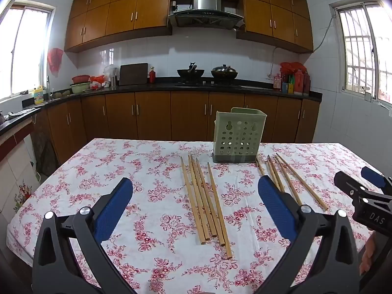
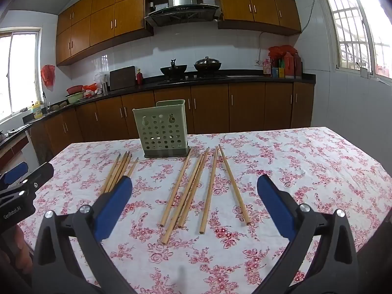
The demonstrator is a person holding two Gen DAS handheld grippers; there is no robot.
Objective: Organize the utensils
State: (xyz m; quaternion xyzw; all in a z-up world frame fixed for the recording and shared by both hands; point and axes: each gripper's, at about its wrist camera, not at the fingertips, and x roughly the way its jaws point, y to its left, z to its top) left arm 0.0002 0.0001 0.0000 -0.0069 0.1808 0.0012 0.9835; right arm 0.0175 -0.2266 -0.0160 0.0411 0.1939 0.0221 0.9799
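Note:
A green perforated utensil holder stands upright at the far middle of the floral-clothed table. Several wooden chopsticks lie flat in two groups in front of it. The left group lies between the fingers of my left gripper, which hangs open above the cloth with nothing held. The right group fans out below my right gripper, also open and holding nothing. Each gripper shows at the edge of the other's view: the right gripper, the left gripper.
Behind the table runs a dark kitchen counter with wooden cabinets, two woks on a hob and bottles at the right. The table's far edge lies just behind the holder. A hand shows on each gripper's grip.

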